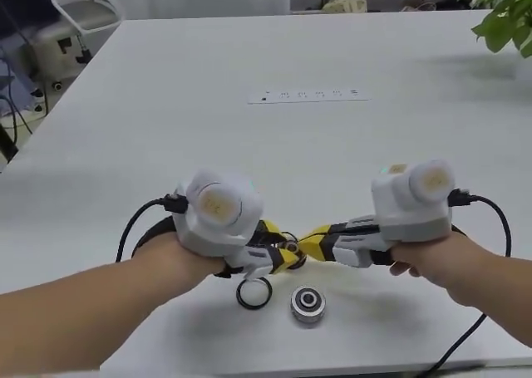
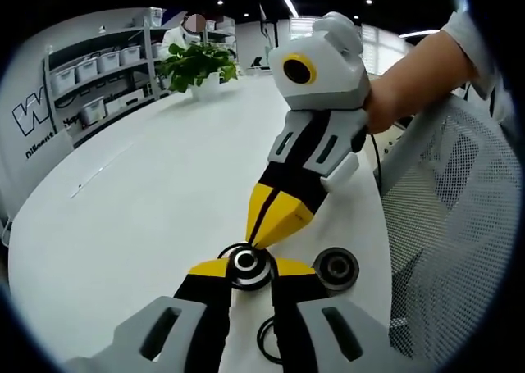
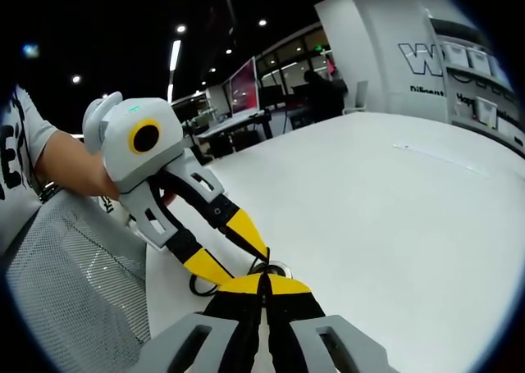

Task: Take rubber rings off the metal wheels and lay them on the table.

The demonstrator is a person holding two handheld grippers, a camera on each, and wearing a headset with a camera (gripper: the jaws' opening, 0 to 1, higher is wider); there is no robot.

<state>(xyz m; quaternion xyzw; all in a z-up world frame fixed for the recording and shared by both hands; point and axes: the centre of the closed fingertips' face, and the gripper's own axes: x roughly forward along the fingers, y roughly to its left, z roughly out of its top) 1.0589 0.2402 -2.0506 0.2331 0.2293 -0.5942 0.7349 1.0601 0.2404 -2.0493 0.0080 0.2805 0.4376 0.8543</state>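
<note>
The left tongs (image 1: 284, 258) are closed part way on a metal wheel (image 2: 246, 260), one yellow jaw on each side of it, holding it just above the surface (image 1: 332, 154). The wheel's dark rubber ring (image 2: 227, 253) looks to be still on, so this one is not yet stripped. Meeting it head-on from the other side, the right tongs (image 1: 304, 243) have their jaws pressed together to a point, and that point touches the wheel's rim. Whether a bit of rubber is pinched between them I cannot tell. Below the left tongs' tips a loose ring (image 1: 253, 293) lies flat on the surface, and just beside it, under the gap where both tongs meet, sits a second wheel (image 1: 308, 303) that appears bare. So, as I judge it, one ring is off and laid down, one is being worked loose, and that one has yet to reach the surface.
</note>
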